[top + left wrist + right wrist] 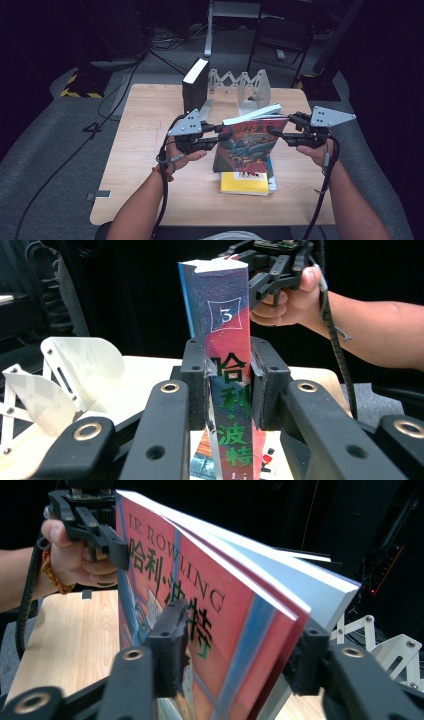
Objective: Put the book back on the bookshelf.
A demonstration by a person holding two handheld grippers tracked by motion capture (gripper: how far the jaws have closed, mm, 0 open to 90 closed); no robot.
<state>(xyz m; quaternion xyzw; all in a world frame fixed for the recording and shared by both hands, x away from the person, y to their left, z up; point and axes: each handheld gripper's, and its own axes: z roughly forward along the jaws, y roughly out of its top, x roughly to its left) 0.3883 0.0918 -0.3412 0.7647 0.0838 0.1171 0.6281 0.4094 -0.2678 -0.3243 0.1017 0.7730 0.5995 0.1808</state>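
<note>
Book (250, 142) upright above the table (145, 150) — both grippers (left (218, 129), right (274, 132)) clamped on its edges.

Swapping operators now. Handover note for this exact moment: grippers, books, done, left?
Left gripper: shut on the spine edge of the red Harry Potter book.
Right gripper: shut on the book's open page edge.
The book is held upright in the air between both grippers, above the stack of books on the wooden table.
Expanding book rack at the table's far edge holds one dark book at its left end.
Done: book lifted off the stack.
Left, probably: stand it in the rack, then the stacked books.
</note>
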